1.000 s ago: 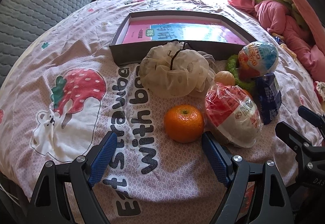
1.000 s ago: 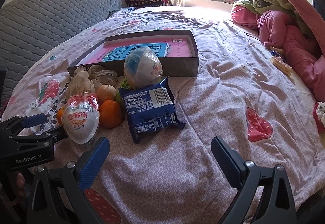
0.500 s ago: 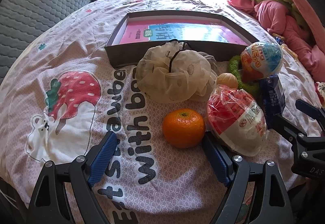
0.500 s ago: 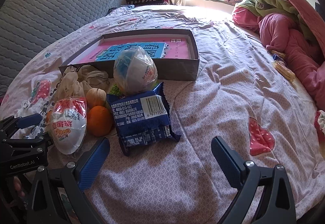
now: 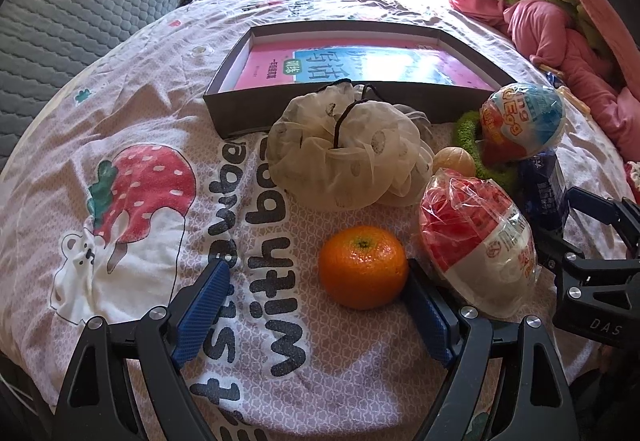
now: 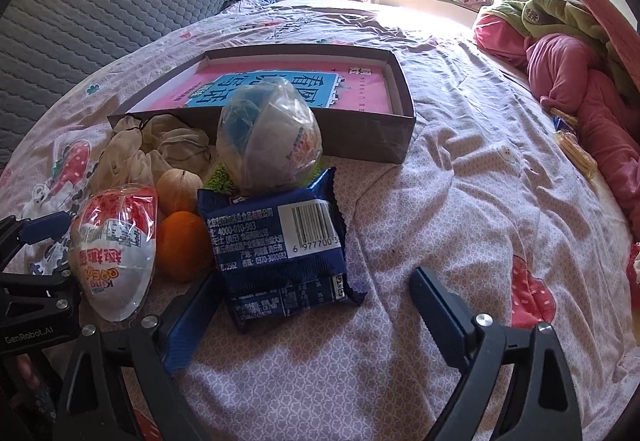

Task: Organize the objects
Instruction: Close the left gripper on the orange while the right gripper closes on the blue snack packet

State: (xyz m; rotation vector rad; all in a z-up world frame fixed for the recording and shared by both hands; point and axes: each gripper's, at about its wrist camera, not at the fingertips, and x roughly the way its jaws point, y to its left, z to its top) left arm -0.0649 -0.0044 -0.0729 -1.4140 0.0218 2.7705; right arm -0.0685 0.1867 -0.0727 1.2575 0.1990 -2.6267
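Left gripper [image 5: 316, 305]: jaws wide apart, pitched steeply downward, nothing pressed between the pads. Right gripper [image 6: 316, 313]: likewise pitched downward, jaws closing from near full spread, pads not pressing on anything. The two grippers sit side by side, each visible at the other camera's edge.

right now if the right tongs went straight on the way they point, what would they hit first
Most likely the blue snack packet: it lies just ahead, its near end already between the closing tongs, nearer the left finger. Beyond it stands the blue wrapped toy egg. Depth is hard to judge.
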